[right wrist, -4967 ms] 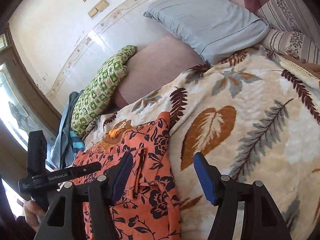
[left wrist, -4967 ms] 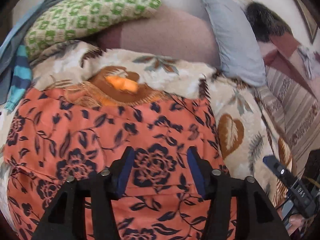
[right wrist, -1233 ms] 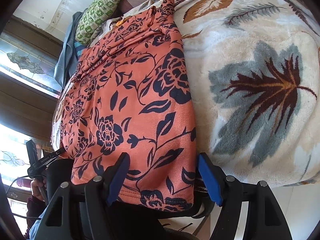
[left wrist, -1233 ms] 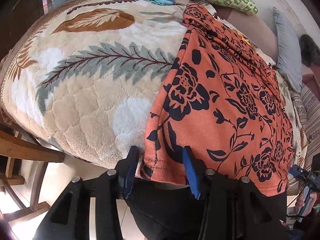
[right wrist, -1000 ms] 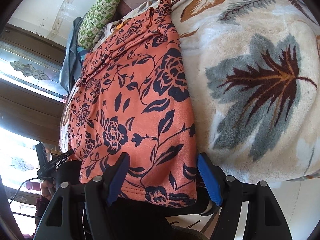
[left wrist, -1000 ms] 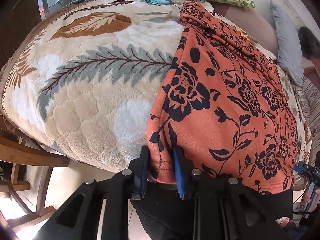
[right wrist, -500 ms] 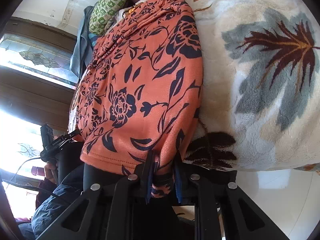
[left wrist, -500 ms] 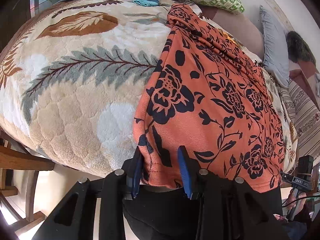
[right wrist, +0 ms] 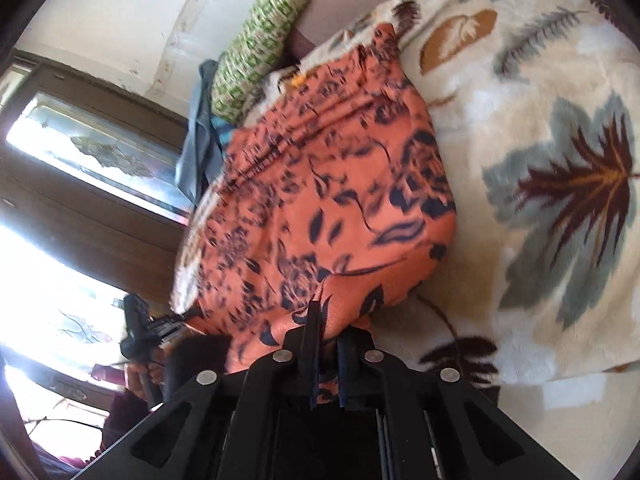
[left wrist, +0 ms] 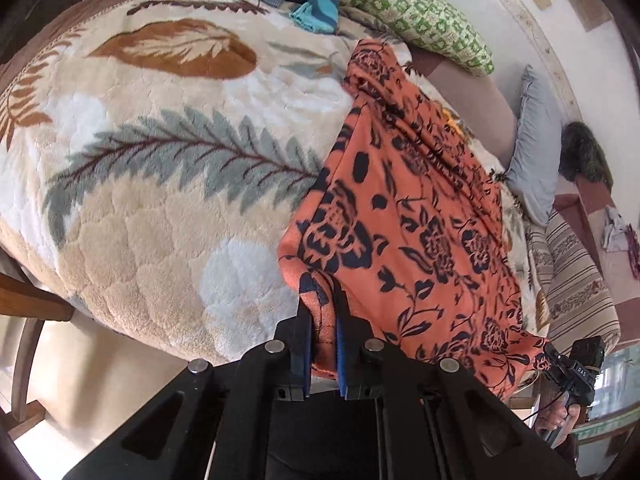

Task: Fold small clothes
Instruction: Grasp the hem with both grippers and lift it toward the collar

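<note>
- Blanket [left wrist: 160, 208] with a leaf pattern is covering the bed.
- Garment [left wrist: 420, 216], orange with dark flowers, is lying along the blanket from the pillows [left wrist: 420, 16] to the near edge, its hem hanging over.
- Left gripper [left wrist: 322, 320] is pinching the hem's left corner between closed fingers.
- Right gripper [right wrist: 326, 336] is clamping the hem's right corner likewise.

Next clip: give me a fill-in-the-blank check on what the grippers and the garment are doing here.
The left gripper is shut on the orange floral garment's ____.
The right gripper is ____ on the same garment.
The garment lies on a leaf-patterned ____.
The pillow beyond the garment is white and ____.

Missing words: hem; shut; blanket; green
</note>
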`<state>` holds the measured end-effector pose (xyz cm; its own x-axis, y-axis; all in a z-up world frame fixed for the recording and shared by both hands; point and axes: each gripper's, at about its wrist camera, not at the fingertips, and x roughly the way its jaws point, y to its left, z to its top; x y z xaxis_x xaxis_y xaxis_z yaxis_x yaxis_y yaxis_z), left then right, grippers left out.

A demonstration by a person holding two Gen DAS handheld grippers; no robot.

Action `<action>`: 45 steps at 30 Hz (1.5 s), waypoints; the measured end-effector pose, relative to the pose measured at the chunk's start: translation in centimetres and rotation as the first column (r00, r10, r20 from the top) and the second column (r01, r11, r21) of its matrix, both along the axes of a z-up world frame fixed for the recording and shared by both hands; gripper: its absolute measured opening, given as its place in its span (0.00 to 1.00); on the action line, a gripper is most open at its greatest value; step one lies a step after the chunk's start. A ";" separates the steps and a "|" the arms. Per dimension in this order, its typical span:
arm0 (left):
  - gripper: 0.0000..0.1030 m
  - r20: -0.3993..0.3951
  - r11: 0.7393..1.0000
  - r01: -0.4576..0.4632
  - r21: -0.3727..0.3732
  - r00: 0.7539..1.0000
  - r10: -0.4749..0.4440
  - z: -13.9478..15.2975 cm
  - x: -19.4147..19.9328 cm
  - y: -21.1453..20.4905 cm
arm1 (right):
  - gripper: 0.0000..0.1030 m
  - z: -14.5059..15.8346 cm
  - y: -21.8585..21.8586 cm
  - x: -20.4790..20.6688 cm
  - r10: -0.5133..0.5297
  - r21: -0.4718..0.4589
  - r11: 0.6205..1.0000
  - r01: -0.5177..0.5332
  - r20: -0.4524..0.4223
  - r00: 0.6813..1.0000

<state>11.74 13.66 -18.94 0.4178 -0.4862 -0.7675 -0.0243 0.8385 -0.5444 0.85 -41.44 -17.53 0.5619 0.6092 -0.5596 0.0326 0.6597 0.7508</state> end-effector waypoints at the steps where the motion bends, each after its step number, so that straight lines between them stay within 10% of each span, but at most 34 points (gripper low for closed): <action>1: 0.09 0.022 1.000 0.002 -0.011 1.000 -0.002 1.0 0.3 0.0 | 0.06 1.0 -0.4 0.5 -0.011 0.026 1.000 0.010 0.026 1.000; 17: 0.09 0.163 0.999 -0.003 -0.052 0.987 0.012 11.4 13.9 -2.2 | 0.06 7.6 -4.3 12.6 -0.153 0.085 0.986 0.141 0.157 0.976; 31: 0.12 0.000 0.994 -0.099 0.048 0.995 0.099 5.9 37.2 -7.4 | 0.06 1.0 -9.3 34.7 -0.318 -0.065 0.946 0.317 -0.018 0.948; 37: 0.12 -0.039 0.975 -0.212 -0.068 0.977 0.210 1.6 38.3 -6.0 | 0.08 -5.6 -11.8 37.7 -0.352 0.049 0.930 0.365 -0.175 0.920; 40: 0.23 0.078 0.960 -0.260 -0.103 0.960 0.268 3.3 36.9 -5.4 | 0.08 -5.8 -12.9 36.3 -0.372 0.101 0.917 0.385 -0.123 0.920; 42: 0.65 0.202 0.928 -0.357 -0.108 0.906 0.372 5.7 35.5 -4.3 | 0.09 -5.2 -13.3 35.3 -0.393 0.109 0.909 0.401 -0.093 0.915; 45: 0.73 0.274 0.892 -0.426 -0.155 0.849 0.453 8.6 33.4 -3.5 | 0.09 -3.8 -13.2 34.5 -0.391 0.128 0.910 0.395 -0.057 0.919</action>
<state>45.15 10.17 -10.29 0.8028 -0.2554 -0.5388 -0.2064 0.7288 -0.6529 35.31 -54.66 -21.38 0.7555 0.4131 -0.5084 0.2921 0.4823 0.8259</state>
